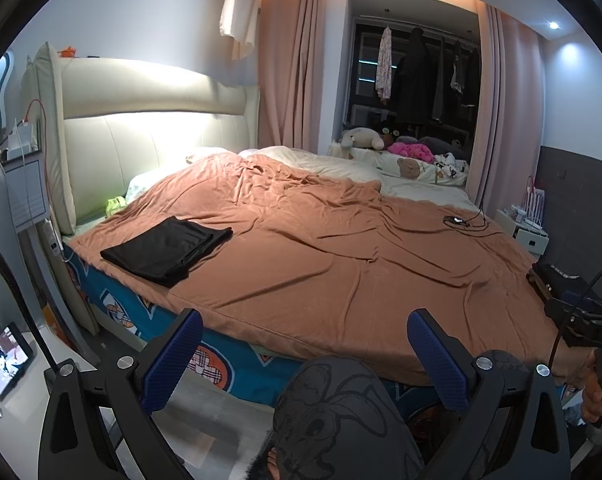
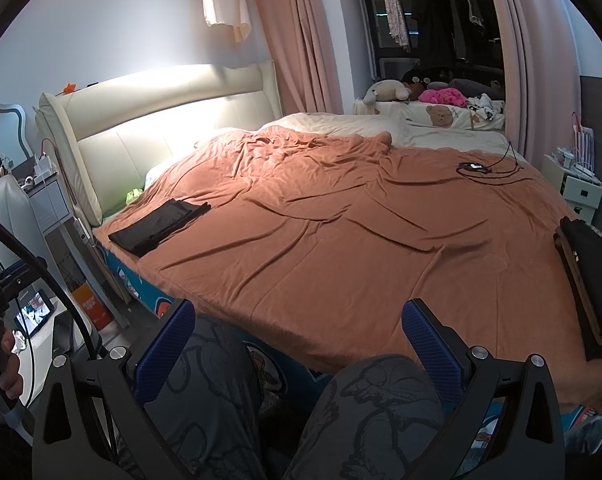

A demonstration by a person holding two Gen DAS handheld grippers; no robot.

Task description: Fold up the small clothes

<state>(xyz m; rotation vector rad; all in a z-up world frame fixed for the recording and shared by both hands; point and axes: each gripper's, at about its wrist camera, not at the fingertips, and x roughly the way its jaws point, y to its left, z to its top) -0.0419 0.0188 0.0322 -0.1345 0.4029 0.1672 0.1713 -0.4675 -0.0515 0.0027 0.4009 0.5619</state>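
The left gripper [image 1: 305, 350] hangs off the near edge of the bed with its blue-padded fingers [image 1: 435, 356] spread wide, holding nothing; a knee in grey cartoon-print trousers [image 1: 333, 412] shows between them. The right gripper [image 2: 299, 344] is likewise spread wide and empty, above both knees.

Past the claws lies the bed, covered by a rumpled rust-orange blanket [image 1: 321, 248]. A folded black garment [image 1: 167, 250] rests flat on the blanket near the bed's left edge, towards the cream headboard [image 1: 149, 140], well apart from both grippers. In the right wrist view, a stack of dark folded clothes [image 2: 593, 280] sits in what looks like a wooden tray or crate at the right edge of the bed; its shape is partly cut off. A small device with black cables [image 2: 477, 168] lies on the blanket's far right.
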